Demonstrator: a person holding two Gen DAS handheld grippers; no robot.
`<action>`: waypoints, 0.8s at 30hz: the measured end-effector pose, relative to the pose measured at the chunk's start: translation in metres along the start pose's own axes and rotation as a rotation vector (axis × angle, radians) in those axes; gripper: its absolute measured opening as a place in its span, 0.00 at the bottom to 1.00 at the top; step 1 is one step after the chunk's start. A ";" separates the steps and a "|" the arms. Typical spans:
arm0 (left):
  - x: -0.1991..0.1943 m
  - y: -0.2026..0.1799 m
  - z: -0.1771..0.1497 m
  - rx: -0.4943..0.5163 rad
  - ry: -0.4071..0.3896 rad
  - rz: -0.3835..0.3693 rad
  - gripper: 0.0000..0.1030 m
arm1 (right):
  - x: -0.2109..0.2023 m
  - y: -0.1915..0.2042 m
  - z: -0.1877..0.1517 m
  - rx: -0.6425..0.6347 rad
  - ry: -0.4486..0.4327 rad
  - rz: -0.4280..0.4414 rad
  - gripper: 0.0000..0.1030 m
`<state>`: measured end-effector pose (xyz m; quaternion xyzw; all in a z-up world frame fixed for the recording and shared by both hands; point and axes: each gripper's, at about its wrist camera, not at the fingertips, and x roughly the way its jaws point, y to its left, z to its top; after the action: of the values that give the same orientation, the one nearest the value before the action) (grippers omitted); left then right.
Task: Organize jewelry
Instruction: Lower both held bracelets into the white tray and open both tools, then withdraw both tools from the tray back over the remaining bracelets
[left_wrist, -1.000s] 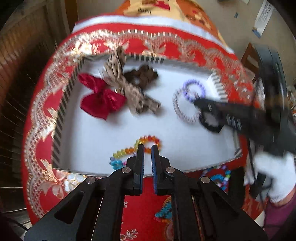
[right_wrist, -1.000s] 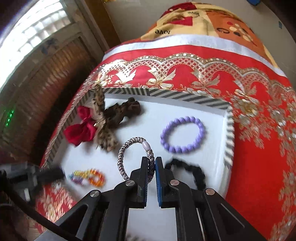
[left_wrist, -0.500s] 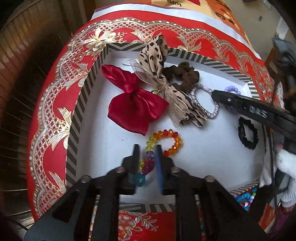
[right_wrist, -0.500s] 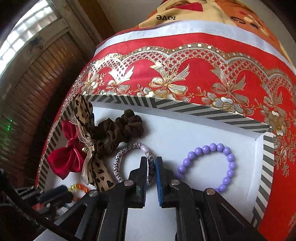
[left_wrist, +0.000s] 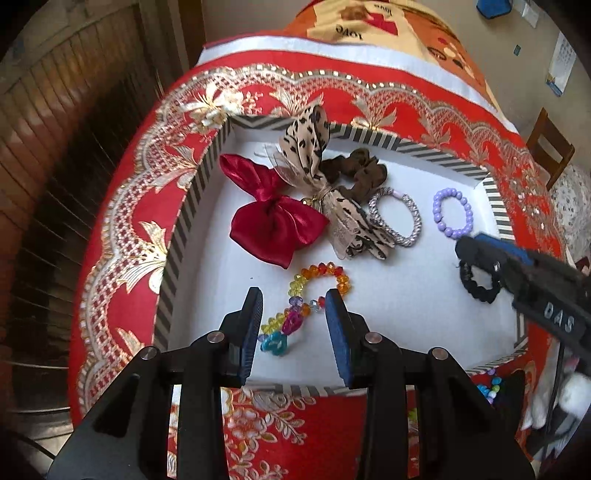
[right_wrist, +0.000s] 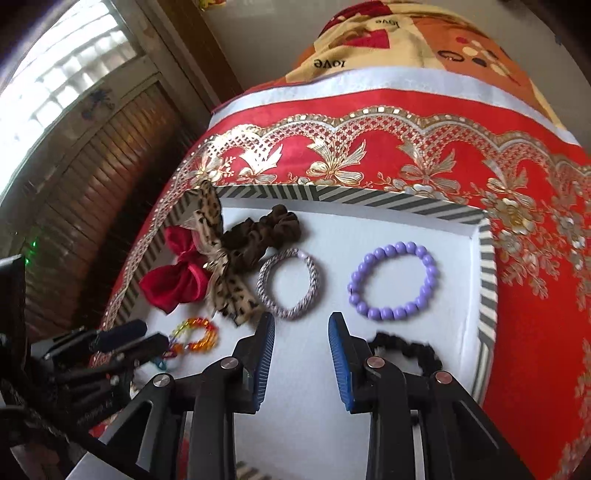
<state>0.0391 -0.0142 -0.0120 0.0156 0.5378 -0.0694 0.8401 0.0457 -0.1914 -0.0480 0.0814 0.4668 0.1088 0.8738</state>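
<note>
A white tray with a striped rim (left_wrist: 192, 206) rests on a red and gold cloth. A multicoloured bead bracelet (left_wrist: 321, 271) lies on its floor between the fingers of my left gripper (left_wrist: 294, 297). That gripper's jaws are opening and the pads stand clear of the beads. My right gripper (right_wrist: 301, 319) is also opening, with nothing between its fingers. A grey braided bracelet (right_wrist: 290, 284) lies just beyond its tips. A purple bead bracelet (right_wrist: 393, 278) lies to the right, and a black scrunchie (right_wrist: 410, 349) beside the right finger.
A red bow (left_wrist: 273, 221), a leopard-print bow (left_wrist: 314, 158) and a brown scrunchie (left_wrist: 358, 170) are bunched at the tray's far left. More coloured beads (left_wrist: 489, 387) lie on the cloth outside the near right corner. A wooden chair (left_wrist: 550, 151) stands far right.
Both grippers were shut and now stand open. The multicoloured bracelet lies loose between the left fingers. The right gripper has drawn back from the grey braided bracelet.
</note>
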 end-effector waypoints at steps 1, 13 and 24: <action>-0.002 -0.001 0.000 -0.001 -0.007 0.006 0.33 | -0.004 0.002 -0.003 -0.001 -0.003 -0.005 0.31; -0.041 -0.016 -0.023 -0.011 -0.083 0.023 0.33 | -0.052 0.015 -0.040 -0.004 -0.067 -0.045 0.36; -0.073 -0.030 -0.056 -0.014 -0.126 0.016 0.33 | -0.094 0.024 -0.078 -0.033 -0.096 -0.056 0.39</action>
<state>-0.0456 -0.0314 0.0324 0.0096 0.4841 -0.0598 0.8729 -0.0727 -0.1901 -0.0105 0.0589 0.4248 0.0881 0.8991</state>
